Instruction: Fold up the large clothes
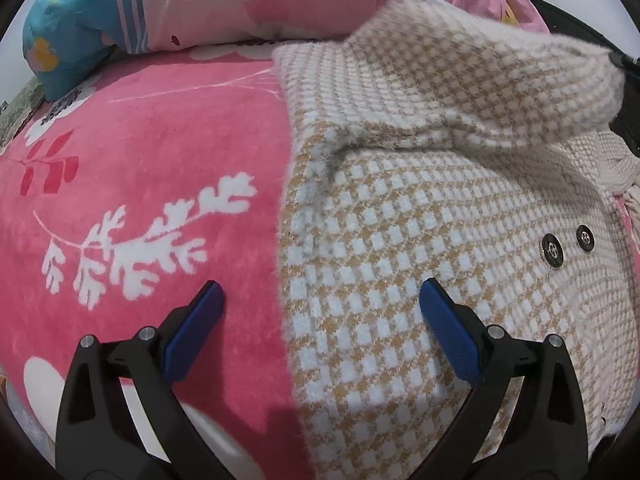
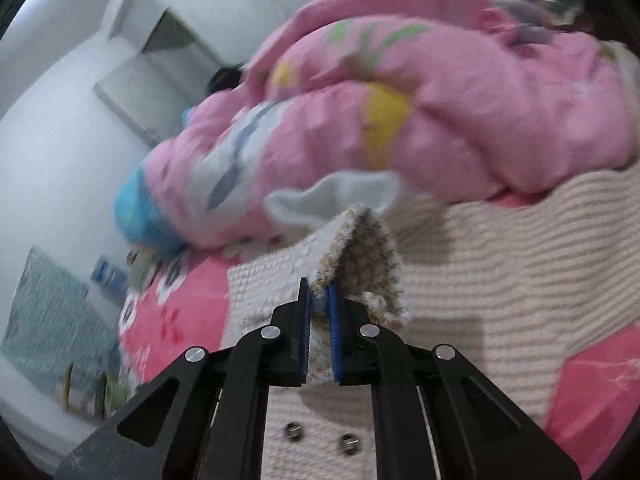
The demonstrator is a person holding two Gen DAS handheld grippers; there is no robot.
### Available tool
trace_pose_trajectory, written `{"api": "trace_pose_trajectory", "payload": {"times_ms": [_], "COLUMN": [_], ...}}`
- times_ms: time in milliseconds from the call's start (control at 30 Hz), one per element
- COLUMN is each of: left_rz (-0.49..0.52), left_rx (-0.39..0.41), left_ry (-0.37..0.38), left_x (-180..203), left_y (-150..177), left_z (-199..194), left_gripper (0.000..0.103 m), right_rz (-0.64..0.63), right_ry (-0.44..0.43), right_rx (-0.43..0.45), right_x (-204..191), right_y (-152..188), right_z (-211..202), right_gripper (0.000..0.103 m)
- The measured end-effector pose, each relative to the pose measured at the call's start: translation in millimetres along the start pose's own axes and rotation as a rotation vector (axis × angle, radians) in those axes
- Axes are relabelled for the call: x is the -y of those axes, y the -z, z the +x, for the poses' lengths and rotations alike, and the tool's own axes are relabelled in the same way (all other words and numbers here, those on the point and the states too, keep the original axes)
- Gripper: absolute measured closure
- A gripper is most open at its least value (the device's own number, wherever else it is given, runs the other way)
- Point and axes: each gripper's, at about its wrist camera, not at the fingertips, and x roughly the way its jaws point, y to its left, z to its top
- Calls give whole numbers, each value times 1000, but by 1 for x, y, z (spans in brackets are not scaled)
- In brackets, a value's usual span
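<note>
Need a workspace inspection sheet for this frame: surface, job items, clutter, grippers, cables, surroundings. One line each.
Surface: pink floral blanket spread flat under the work.
Job's things: checked knit cardigan lying on the blanket, two dark buttons facing up; one sleeve lifted and carried across the body.
Clutter: pink patterned quilt bunched at the far edge; blue cushion beside it.
Grippers: left gripper open, hovering over the cardigan's left edge, holding nothing; right gripper shut on the sleeve end.
Cables: nothing seen.
Surroundings: white wall and pale cabinet panels, blurred in the right wrist view; teal fabric low on the left.
</note>
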Motion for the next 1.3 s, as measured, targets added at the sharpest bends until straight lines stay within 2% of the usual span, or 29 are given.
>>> {"api": "trace_pose_trajectory", "payload": {"times_ms": [67, 233, 333, 400, 467, 500, 567, 700, 800, 933, 967, 1033, 1067, 1133, 1233, 1300], "left_rz": [3, 17, 23, 32, 50, 59, 72, 104, 116, 65, 51, 7, -18, -67, -132, -159], "left_rx": [2, 10, 28, 46, 58, 62, 56, 42, 32, 31, 41, 38, 31, 20, -43, -79], "left_ry": [4, 5, 14, 27, 49, 59, 74, 92, 100, 164, 181, 224, 246, 282, 305, 303], "left_x": [0, -1, -1, -1, -1, -1, -1, 4, 8, 9, 10, 10, 10, 9, 9, 8], "left_y": [0, 0, 2, 6, 14, 20, 33, 67, 97, 131, 138, 148, 151, 159, 169, 174], "left_z": [0, -2, -15, -27, -46, -55, -68, -94, -108, -122, -125, -127, -126, -123, -108, -98], "left_gripper": [8, 8, 8, 8, 8, 8, 8, 8, 8, 10, 13, 28, 31, 43, 57, 62], "right_rz": [51, 92, 107, 106, 95, 85, 62, 96, 188, 285, 309, 338, 345, 369, 372, 360], "right_ry": [51, 184, 248, 225, 174, 155, 150, 168, 134, 73, 40, -17, -38, -76, -77, -65], "right_rx": [-23, -93, -136, -107, -69, -61, -71, -110, -121, -153, -157, -156, -156, -168, -188, -188], "right_x": [37, 91, 104, 102, 96, 92, 90, 108, 131, 152, 154, 155, 154, 154, 152, 151], "right_y": [-4, 17, 30, 38, 52, 60, 86, 152, 211, 272, 287, 310, 318, 332, 341, 340], "right_z": [4, 53, 57, 35, 1, -14, -49, -101, -133, -145, -146, -151, -152, -150, -145, -140], "right_gripper": [94, 93, 79, 56, 42, 37, 34, 33, 33, 34, 36, 41, 42, 46, 52, 54]}}
